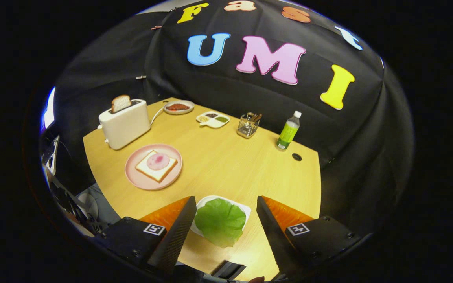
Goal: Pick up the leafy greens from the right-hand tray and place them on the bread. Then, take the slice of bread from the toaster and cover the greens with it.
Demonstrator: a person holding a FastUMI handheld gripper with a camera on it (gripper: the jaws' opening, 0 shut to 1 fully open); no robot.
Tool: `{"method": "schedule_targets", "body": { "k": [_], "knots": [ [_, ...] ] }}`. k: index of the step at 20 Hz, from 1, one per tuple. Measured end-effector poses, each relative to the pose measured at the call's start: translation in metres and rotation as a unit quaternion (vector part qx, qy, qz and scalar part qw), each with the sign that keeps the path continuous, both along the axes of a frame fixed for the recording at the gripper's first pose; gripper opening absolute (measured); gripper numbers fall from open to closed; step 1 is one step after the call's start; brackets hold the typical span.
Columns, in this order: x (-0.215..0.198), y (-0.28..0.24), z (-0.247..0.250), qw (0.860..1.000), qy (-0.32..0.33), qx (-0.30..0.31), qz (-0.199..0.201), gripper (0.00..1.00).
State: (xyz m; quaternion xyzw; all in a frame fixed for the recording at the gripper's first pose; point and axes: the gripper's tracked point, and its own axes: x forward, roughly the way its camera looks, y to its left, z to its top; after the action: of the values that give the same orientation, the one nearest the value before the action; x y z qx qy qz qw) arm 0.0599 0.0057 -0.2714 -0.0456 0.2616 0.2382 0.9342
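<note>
Showing the first step, the approach to the greens, with nothing yet lifted. The wooden table [226,165] carries every item. At its far left stands the white toaster [125,122], a browned slice of bread [120,103] upright in its slot. Nearer lies the pink plate [153,166], bearing a white bread slice [156,166] topped by a round of pink meat [158,161]. The gripper [221,230] hangs above the near edge, fingers spread wide and holding nothing. Between them sits the white tray [241,208] with the leafy greens [220,222], one flat leaf overhanging the tray's near rim. Judged from this, the next move calls for lowering and closing on the leaf, probably at its overhanging edge, since a flat leaf offers little to pinch.
</note>
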Motion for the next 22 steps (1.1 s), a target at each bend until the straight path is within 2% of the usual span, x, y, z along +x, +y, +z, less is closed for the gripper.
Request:
{"method": "schedule_targets", "body": {
  "k": [4, 7, 10, 12, 16, 17, 18, 19, 20, 22],
  "knots": [
    [0.005, 0.017, -0.052, 0.997, 0.068, -0.008, 0.036, 0.96],
    [0.014, 0.018, -0.089, 0.993, 0.109, -0.029, 0.047, 0.88],
    [0.02, 0.022, -0.121, 0.987, 0.147, -0.032, 0.054, 0.88],
    [0.021, 0.024, -0.137, 0.984, 0.164, -0.044, 0.059, 0.82],
    [0.006, 0.028, -0.167, 0.973, 0.206, -0.069, 0.081, 0.75],
    [0.001, 0.026, -0.157, 0.975, 0.199, -0.059, 0.077, 0.68],
    [0.004, 0.029, -0.165, 0.971, 0.217, -0.061, 0.079, 0.66],
    [0.008, 0.03, -0.166, 0.973, 0.211, -0.055, 0.074, 0.6],
    [0.01, 0.029, -0.167, 0.972, 0.215, -0.055, 0.073, 0.6],
    [0.012, 0.028, -0.165, 0.973, 0.216, -0.043, 0.063, 0.27]
  ]
}}
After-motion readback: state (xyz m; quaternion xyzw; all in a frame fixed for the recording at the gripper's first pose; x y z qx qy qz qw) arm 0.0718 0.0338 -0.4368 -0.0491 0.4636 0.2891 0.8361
